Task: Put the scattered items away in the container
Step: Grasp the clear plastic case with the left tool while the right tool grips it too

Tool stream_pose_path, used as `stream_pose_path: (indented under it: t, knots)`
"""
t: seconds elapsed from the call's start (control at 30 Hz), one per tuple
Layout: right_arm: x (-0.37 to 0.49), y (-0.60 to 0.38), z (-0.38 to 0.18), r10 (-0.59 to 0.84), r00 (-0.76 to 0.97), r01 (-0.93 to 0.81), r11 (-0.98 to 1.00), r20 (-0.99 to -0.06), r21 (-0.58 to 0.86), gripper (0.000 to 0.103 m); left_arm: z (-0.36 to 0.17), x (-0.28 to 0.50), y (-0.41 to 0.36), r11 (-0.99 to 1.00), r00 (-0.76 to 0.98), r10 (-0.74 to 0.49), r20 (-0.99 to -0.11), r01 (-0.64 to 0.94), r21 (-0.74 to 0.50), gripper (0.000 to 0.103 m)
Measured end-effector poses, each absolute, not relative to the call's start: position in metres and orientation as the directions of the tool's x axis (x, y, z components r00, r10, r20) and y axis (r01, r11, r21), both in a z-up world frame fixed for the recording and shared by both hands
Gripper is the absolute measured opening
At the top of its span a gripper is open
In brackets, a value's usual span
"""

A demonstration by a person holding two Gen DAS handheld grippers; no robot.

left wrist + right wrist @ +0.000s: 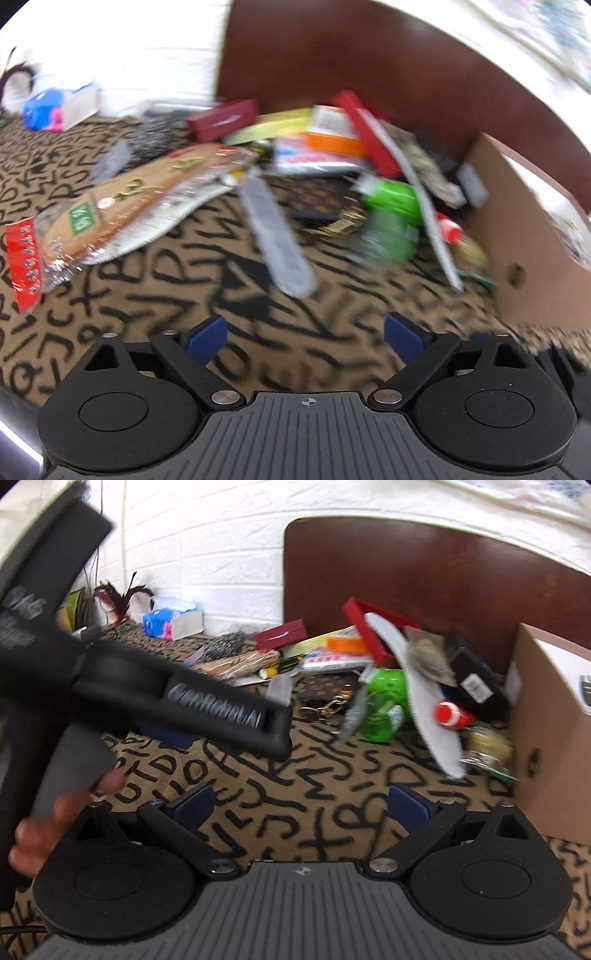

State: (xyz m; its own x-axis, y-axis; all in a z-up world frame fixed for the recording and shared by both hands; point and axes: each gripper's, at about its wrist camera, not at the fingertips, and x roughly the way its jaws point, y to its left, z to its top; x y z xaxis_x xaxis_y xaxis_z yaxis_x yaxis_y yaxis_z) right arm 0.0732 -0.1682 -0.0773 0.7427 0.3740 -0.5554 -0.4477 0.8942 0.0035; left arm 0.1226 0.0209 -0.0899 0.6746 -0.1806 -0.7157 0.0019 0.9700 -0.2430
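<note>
A pile of scattered items lies on the letter-patterned cloth. It holds a brown snack packet (pixel 122 206), a grey insole (pixel 277 240) (pixel 424 686), a green bottle (pixel 391 218) (pixel 384 701), red boxes (pixel 221 120) (pixel 280 633) and a red-capped bottle (pixel 448 714). A cardboard box (pixel 532 236) (pixel 550 731) stands at the right. My left gripper (pixel 304 334) is open and empty, short of the pile. My right gripper (pixel 301 806) is open and empty. The left gripper's black body (pixel 177 701) crosses the right wrist view at the left.
A dark brown chair back (pixel 369 55) (pixel 424 565) stands behind the pile. A blue and pink item with a small box (pixel 55 107) (pixel 170 622) sits by the white brick wall. Feathers (pixel 118 594) stand at the far left.
</note>
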Motion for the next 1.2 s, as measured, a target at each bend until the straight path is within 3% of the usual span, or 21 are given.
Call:
stream_pose_path:
  t: [0.13, 0.37, 0.67, 0.8, 0.87, 0.9, 0.97, 1.0, 1.03, 1.2]
  knots:
    - [0.091, -0.154, -0.087, 0.381, 0.719, -0.466, 0.885, -0.581, 0.004, 0.088, -0.101, 0.153, 0.043, 0.956, 0.642, -0.185, -0.744, -0.057, -0.287, 0.086]
    - [0.118, -0.136, -0.096, 0.389, 0.689, -0.48, 0.877, -0.611, 0.018, 0.072, -0.106, 0.182, 0.048, 0.959, 0.647, -0.17, -0.743, -0.066, -0.276, 0.085]
    - [0.145, -0.115, -0.103, 0.381, 0.695, -0.488, 0.873, -0.61, -0.011, 0.063, -0.11, 0.219, 0.044, 0.977, 0.648, -0.138, -0.749, -0.036, -0.211, 0.083]
    - [0.155, -0.112, -0.103, 0.383, 0.699, -0.486, 0.874, -0.605, -0.008, 0.059, -0.112, 0.231, 0.043, 0.984, 0.644, -0.125, -0.754, -0.017, -0.178, 0.077]
    - [0.159, -0.11, -0.103, 0.384, 0.702, -0.488, 0.873, -0.6, -0.013, 0.049, -0.111, 0.236, 0.044, 0.986, 0.643, -0.125, -0.756, -0.005, -0.167, 0.073]
    - [0.16, -0.109, -0.103, 0.386, 0.702, -0.491, 0.871, -0.598, -0.014, 0.047, -0.112, 0.237, 0.043, 0.987, 0.643, -0.123, -0.756, 0.001, -0.16, 0.064]
    - [0.161, -0.109, -0.104, 0.396, 0.697, -0.5, 0.866, -0.597, -0.009, 0.037, -0.112, 0.238, 0.044, 0.988, 0.645, -0.126, -0.754, 0.01, -0.157, 0.058]
    - [0.159, -0.109, -0.104, 0.401, 0.695, -0.506, 0.863, -0.597, -0.008, 0.034, -0.112, 0.238, 0.044, 0.988, 0.647, -0.127, -0.752, 0.013, -0.156, 0.046]
    - [0.158, -0.11, -0.104, 0.405, 0.692, -0.512, 0.859, -0.597, -0.01, 0.03, -0.111, 0.236, 0.043, 0.988, 0.648, -0.129, -0.751, 0.017, -0.155, 0.041]
    - [0.139, -0.124, -0.102, 0.418, 0.672, -0.538, 0.843, -0.611, -0.016, 0.03, -0.111, 0.219, 0.039, 0.982, 0.634, -0.154, -0.757, 0.011, -0.19, 0.041]
